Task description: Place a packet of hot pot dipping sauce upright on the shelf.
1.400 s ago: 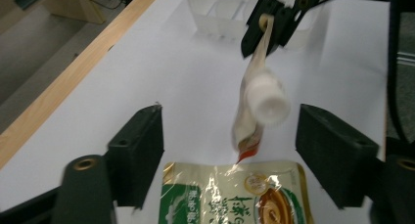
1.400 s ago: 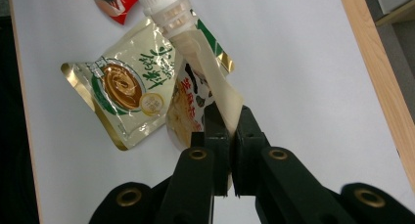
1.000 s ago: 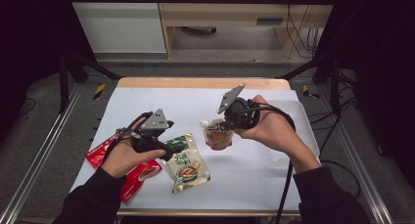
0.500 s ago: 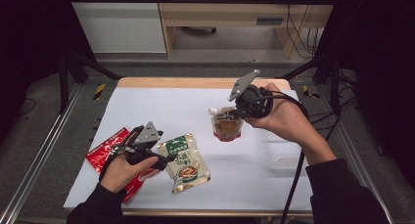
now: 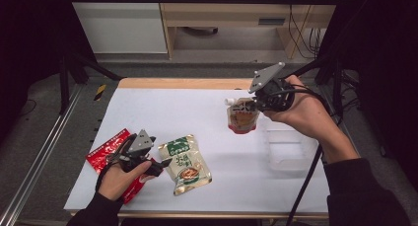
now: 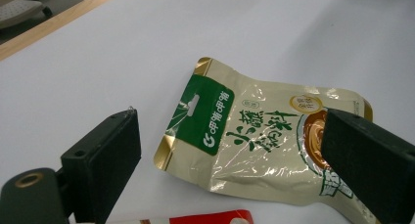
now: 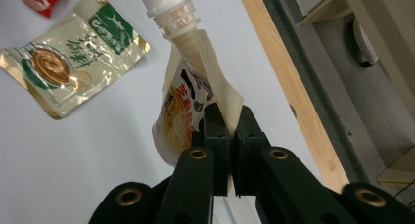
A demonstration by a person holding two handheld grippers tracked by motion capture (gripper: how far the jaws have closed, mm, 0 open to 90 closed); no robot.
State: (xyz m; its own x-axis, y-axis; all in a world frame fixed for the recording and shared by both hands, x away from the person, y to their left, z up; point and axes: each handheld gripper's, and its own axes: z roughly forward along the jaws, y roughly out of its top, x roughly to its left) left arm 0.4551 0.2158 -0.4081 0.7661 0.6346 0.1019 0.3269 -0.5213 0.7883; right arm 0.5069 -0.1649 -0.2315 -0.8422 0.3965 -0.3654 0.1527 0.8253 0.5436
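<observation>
Right tongs point(image 5: 252, 105): I see them in the upper right of the high view, clamped on the side edge of the spouted pouch point(image 5: 242, 116); in the right gripper view the two black jaws meet on its cream-coloured seam, low in the centre of the frame.
Spouted pouch: it hangs from my right tongs, lifted off the bench point(image 5: 197, 107), white screw cap towards the top of the right gripper view, printed front facing left.
Left tongs point(image 5: 158, 166): lower left of the high view; the jaws have just been opening and now stand wide, one at each side of the left gripper view, pressing on nothing.
Green-and-gold packet point(image 6: 254, 136): it lies flat on the bench, centre of the left gripper view, between the spread jaws and beyond them; in the high view it sits just right of my left tongs, lower centre.
Red packet point(image 5: 106, 152): flat on the bench at the lower left of the high view, partly under my left hand point(image 5: 118, 179).
Clear tray point(image 5: 291, 149): on the bench at the right of the high view, below my right hand point(image 5: 300, 112).
</observation>
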